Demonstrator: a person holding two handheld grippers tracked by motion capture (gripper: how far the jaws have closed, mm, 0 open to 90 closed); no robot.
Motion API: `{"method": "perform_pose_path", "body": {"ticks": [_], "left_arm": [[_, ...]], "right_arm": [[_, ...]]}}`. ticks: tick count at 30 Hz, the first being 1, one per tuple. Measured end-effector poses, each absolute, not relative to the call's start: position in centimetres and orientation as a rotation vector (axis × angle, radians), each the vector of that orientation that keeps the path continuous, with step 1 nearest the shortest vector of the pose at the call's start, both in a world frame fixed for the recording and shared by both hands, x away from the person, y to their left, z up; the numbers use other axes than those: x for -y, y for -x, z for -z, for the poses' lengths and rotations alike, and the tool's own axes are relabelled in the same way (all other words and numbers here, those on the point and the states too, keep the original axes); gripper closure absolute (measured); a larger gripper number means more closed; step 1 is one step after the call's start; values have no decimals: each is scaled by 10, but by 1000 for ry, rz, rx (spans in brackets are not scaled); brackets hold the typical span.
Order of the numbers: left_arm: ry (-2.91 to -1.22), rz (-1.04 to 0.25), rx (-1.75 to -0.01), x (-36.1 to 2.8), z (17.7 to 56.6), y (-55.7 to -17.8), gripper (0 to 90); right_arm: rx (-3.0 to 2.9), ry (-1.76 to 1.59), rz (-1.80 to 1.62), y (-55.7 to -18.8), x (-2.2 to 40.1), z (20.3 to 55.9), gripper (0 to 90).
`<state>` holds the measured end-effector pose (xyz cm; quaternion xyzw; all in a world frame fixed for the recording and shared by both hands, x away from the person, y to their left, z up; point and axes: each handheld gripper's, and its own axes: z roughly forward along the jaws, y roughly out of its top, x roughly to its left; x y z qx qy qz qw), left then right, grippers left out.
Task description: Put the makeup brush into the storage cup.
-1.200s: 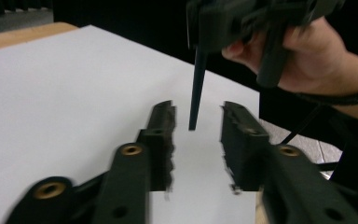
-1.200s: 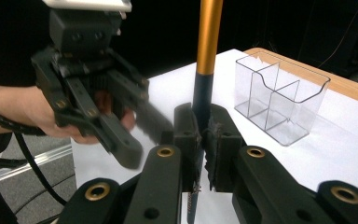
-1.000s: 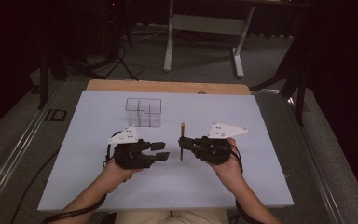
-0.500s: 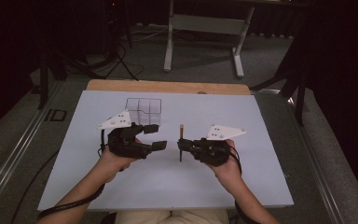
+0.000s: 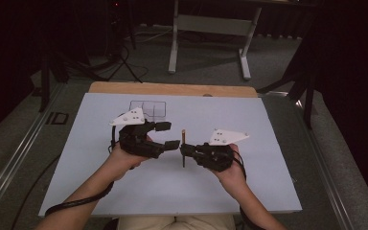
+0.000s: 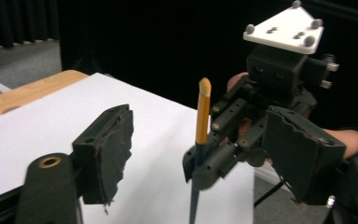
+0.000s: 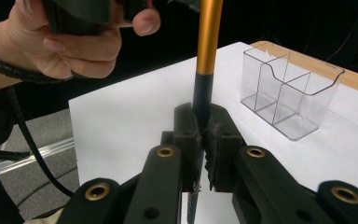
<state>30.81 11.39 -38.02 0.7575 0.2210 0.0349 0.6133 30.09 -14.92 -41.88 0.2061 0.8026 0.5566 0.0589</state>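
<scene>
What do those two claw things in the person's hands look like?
Both are chunky black tools. The left gripper and the right gripper each have two black jaws with rough, worn pads and brass-coloured rivets. A pale three-cornered plate with small grey knobs rides on top of each. A black cable trails from the left one. The forearms are bare, with a dark band at one wrist.

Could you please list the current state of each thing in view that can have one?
Left gripper: open, jaws spread, holding nothing, raised beside the pen.
Right gripper: shut on the pen's dark lower part.
Pen: upright, orange end up, held above the table.
Clear organizer: standing upright on the white table, its compartments empty.
</scene>
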Motion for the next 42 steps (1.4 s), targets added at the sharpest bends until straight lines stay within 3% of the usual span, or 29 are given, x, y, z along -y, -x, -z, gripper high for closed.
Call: {"method": "perform_pose_path", "body": {"ticks": [14, 29, 42], "left_arm": [[-1774, -96, -518, -95, 376, -315, 602], [-1788, -68, -499, -88, 379, -315, 792], [-1774, -71, -483, -85, 381, -316, 846]], "right_arm": [[-2441, -623, -1673, -300, 149, 422, 840], [-2429, -606, -1667, -300, 146, 421, 840], [-2426, -609, -1659, -300, 147, 422, 840]]}}
